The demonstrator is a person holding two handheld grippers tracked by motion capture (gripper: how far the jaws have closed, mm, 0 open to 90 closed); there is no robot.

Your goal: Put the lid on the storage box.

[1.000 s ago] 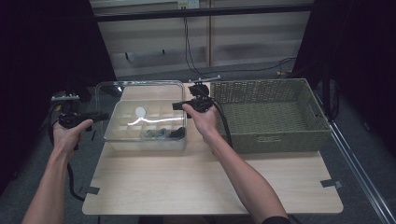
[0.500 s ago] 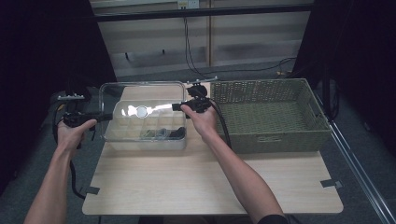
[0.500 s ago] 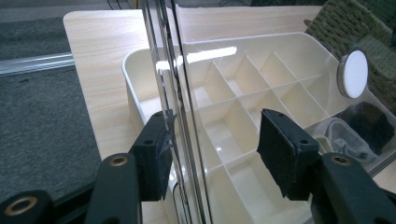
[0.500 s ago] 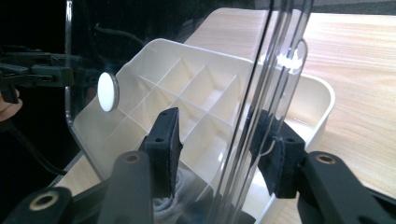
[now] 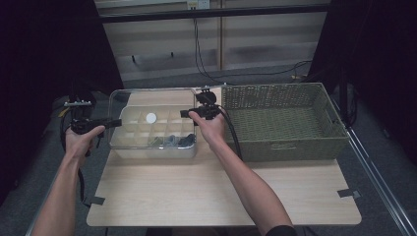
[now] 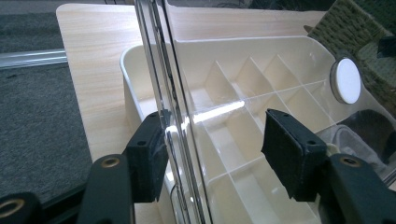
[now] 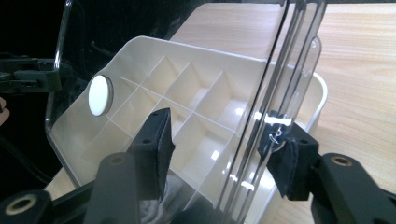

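A white divided box (image 5: 125,142) sits at the table's left with its clear lid (image 5: 162,98) standing up over it; a white disc (image 5: 151,117) is on the lid. Dark small items (image 5: 172,141) lie in the front right compartments. My left gripper (image 5: 115,122) straddles the lid's left edge (image 6: 161,70); one pad (image 6: 152,158) is next to it, the other well apart. My right gripper (image 5: 184,113) straddles the lid's right edge (image 7: 275,70) in the same loose way. Both pairs of jaws have just been opening and stand open (image 6: 212,154) (image 7: 224,149).
A green woven basket (image 5: 285,123) stands right of the box, close behind my right hand. The wooden table (image 5: 221,187) stretches bare toward the front edge. Cables trail from both grippers, and dark floor lies off the left edge.
The lid has tipped a little further up, its white disc shifting slightly up and right. Both hands have stayed at the lid's sides.
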